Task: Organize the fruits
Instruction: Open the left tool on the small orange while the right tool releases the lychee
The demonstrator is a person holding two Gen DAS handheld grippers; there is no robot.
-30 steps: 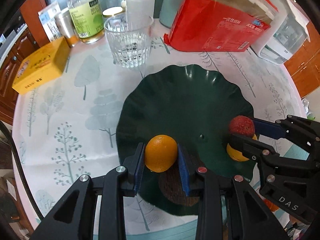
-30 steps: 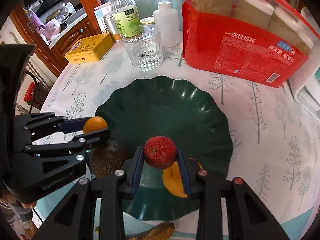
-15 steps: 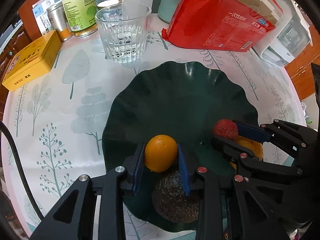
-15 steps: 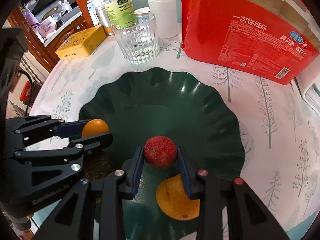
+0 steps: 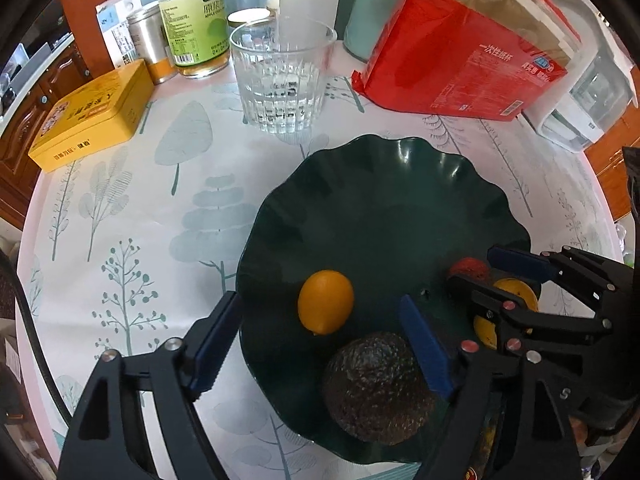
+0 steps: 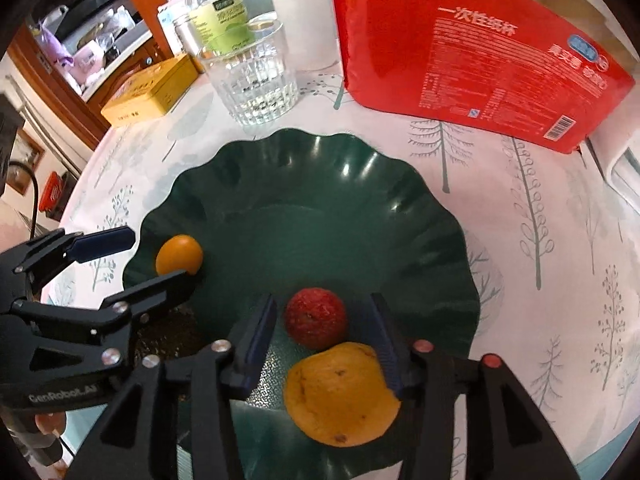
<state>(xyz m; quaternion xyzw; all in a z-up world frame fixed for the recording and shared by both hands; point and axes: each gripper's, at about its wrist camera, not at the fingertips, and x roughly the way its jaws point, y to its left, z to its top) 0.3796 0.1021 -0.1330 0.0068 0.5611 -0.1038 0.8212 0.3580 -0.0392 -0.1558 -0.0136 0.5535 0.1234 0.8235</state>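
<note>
The left wrist view shows the whole avocado (image 5: 378,388) at the lower centre of the frame; in the right wrist view only a dark sliver of it shows at lower left, behind the left gripper (image 6: 138,258). The right wrist view alone shows the lemon (image 6: 340,394) whole, at lower centre; from the left it is mostly hidden behind the right gripper (image 5: 478,270), at the right edge.

Left to right in the left wrist view: a yellow tin (image 5: 94,120) at upper left, a can and bottle (image 5: 196,20) behind it, a glass (image 5: 282,80) at upper centre, a red pack (image 5: 472,64) at upper right, all standing on the tree-print surface (image 5: 120,220). The glass looks to hold nothing but clear ribbing — whether there is water in it I cannot tell.

The green plate (image 5: 380,200) fills the centre and holds four fruits: the orange (image 5: 326,302), the avocado just below it, the lychee (image 6: 316,318) and the lemon touching it.

The left gripper (image 5: 320,348) has its jaws opening; the orange lies between them on the plate, clear of both pads. The right gripper (image 6: 322,334) has its jaws opening too — the lychee sits between them on the plate, with a gap on each side.
</note>
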